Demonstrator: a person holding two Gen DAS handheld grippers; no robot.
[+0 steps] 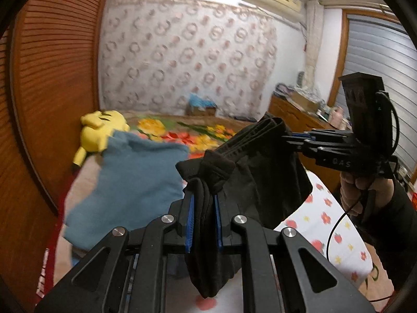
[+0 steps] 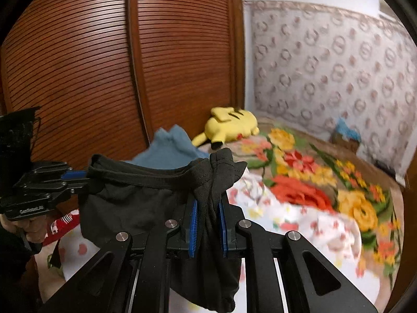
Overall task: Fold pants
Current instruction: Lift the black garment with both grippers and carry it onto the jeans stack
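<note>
The black pants hang in the air above the bed, stretched between both grippers by the waistband. My left gripper is shut on one bunched end of the waistband. In the left wrist view my right gripper grips the other end from the right. In the right wrist view the pants hang at centre left. There my right gripper is shut on bunched black fabric, and my left gripper pinches the waistband at the left.
Below is a bed with a floral blanket and a white strawberry-print sheet. A blue cloth and a yellow plush toy lie near the wooden louvred wardrobe. A cluttered wooden dresser stands at the right.
</note>
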